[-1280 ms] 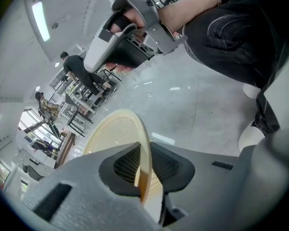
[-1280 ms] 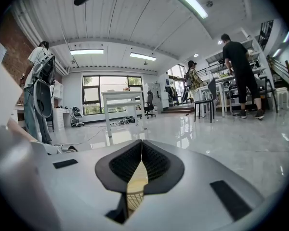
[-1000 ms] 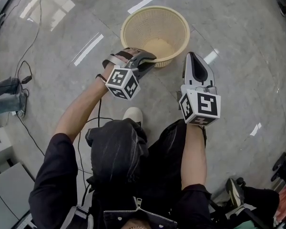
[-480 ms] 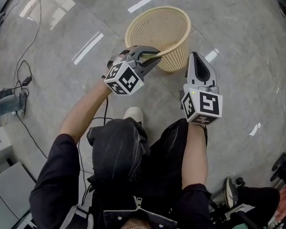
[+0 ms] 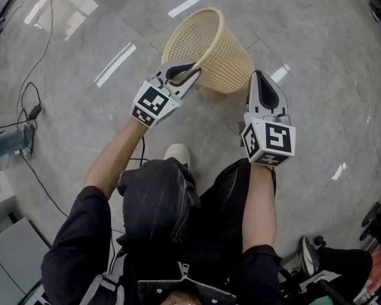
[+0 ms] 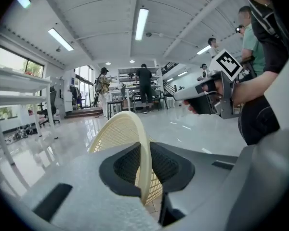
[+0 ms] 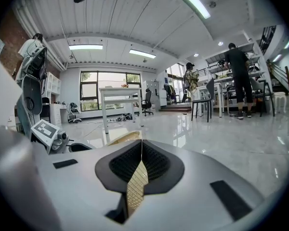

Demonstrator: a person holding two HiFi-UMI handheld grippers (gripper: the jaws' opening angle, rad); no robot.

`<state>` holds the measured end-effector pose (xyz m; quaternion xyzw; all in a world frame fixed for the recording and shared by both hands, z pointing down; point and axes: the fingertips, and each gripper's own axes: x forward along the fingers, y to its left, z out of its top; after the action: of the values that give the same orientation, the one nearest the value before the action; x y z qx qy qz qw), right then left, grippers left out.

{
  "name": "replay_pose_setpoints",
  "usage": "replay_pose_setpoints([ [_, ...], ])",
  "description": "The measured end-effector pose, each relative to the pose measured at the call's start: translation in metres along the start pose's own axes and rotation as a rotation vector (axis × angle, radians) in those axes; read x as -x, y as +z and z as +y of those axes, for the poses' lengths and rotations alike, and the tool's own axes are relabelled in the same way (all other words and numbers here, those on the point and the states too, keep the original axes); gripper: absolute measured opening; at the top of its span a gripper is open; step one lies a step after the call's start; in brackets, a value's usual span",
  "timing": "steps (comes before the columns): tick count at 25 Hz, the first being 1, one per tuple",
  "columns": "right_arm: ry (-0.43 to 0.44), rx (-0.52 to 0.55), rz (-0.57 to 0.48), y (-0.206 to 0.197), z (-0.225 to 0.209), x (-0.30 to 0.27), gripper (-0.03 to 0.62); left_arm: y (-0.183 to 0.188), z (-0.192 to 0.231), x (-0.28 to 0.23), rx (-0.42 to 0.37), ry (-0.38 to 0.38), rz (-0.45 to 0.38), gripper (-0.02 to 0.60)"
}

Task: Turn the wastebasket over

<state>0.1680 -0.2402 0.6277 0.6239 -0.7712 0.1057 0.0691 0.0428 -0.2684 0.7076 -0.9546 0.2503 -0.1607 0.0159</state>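
Basket tipped sideways over floor, judged roughly halfway over. Left gripper clamped on basket rim. Right gripper jaws together, empty, just beside basket base. Remaining: bring mouth down.

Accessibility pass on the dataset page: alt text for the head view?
From above: the left gripper clamps the rim of a tan mesh wastebasket tipped sideways over a grey floor. The right gripper, shut and empty, sits beside its base.

One wastebasket, two grippers, perhaps four bystanders beyond.
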Motion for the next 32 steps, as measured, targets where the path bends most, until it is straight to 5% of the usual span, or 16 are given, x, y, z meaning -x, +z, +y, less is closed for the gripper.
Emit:
replay_pose_setpoints([
  [6,0.022,-0.004,0.034,-0.009,0.003,-0.011,0.011,-0.024,0.031,0.022,0.248,0.106,-0.041,0.055],
  [16,0.087,0.002,0.08,-0.021,0.026,-0.028,0.012,-0.072,0.051,0.057,0.378,0.195,-0.007,0.058],
  [23,0.086,0.02,0.109,-0.031,0.028,-0.036,0.012,-0.104,0.059,0.072,0.546,0.245,-0.031,0.058],
  [27,0.078,0.025,0.114,-0.03,0.022,-0.037,0.012,-0.105,0.054,0.07,0.536,0.24,-0.051,0.058],
  [32,0.079,0.022,0.119,-0.035,0.024,-0.04,0.011,-0.103,0.047,0.073,0.404,0.211,0.007,0.071],
])
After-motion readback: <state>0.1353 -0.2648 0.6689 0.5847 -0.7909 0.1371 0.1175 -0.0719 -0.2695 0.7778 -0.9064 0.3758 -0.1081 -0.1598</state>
